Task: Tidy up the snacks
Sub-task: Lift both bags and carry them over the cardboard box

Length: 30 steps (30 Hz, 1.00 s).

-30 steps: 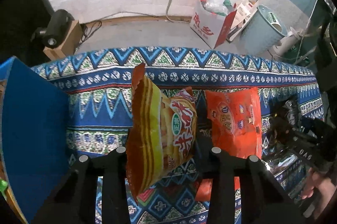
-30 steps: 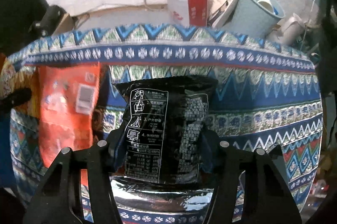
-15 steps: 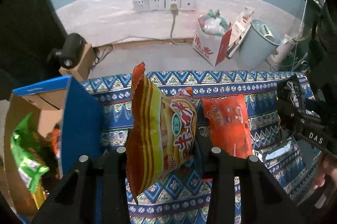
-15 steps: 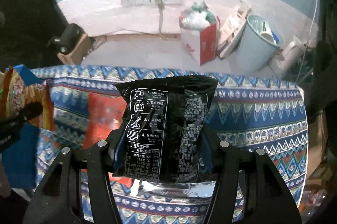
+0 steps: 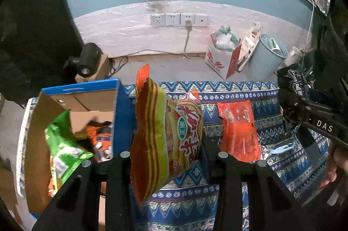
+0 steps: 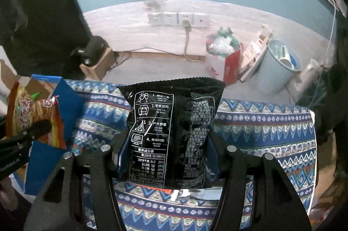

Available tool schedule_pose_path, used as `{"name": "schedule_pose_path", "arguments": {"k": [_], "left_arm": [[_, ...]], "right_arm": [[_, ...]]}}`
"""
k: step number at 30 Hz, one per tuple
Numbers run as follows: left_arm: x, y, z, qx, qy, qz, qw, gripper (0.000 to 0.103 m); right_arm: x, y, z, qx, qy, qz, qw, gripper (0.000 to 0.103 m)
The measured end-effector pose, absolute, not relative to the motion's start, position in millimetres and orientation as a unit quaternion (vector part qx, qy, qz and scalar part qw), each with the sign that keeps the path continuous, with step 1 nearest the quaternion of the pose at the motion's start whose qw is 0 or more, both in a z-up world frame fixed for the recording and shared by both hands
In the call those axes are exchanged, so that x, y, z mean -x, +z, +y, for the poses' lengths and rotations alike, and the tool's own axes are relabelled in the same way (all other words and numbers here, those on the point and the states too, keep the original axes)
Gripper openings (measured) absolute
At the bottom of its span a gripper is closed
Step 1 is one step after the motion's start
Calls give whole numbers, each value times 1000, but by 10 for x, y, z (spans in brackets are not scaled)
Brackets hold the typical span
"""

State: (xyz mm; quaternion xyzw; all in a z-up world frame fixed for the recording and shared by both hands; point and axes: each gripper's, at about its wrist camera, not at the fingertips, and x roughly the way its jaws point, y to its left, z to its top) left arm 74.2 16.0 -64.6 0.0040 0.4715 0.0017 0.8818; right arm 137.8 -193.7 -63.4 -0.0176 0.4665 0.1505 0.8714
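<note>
My left gripper (image 5: 169, 157) is shut on an orange and yellow striped snack bag (image 5: 161, 135), held upright above the patterned tablecloth (image 5: 239, 89), just right of an open blue cardboard box (image 5: 87, 89). The box holds a green bag (image 5: 63, 150) and an orange bag (image 5: 100, 139). My right gripper (image 6: 169, 150) is shut on a black snack bag (image 6: 171, 133), held upright above the cloth; it also shows at the right of the left wrist view (image 5: 293, 81). A red-orange packet (image 5: 238, 128) and a silver packet (image 5: 280, 148) lie on the cloth.
Beyond the table's far edge, on the floor, stand a white and red bag of rubbish (image 5: 221, 54), a pale blue bin (image 5: 267, 54) and a small black camera on a wooden block (image 5: 87, 59). Wall sockets (image 5: 178, 20) are behind.
Both grippers have risen with their bags, so the cloth looks farther below. The left gripper's view now takes in the open blue box and its contents at the left.
</note>
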Motion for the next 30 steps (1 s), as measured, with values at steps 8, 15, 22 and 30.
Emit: {"name": "schedule_pose_path", "arguments": {"k": [8,15,22,30], "left_arm": [[-530,-445,376,5,8,454,891,39],[-378,-332,602,10,23,438,899,39],[-259,-307,906,28,42,436,899,39],[-119,-329,1333,59,72,439,894,39]], "right_arm": [[-1258,-438,-1589,31,179,449,875,58],[-1225,-379,-1236,46,205,445,871,58],[-1198,-348,-853,60,231,441,865,58],[-1150,-308,-406,74,261,435,859,58]]}}
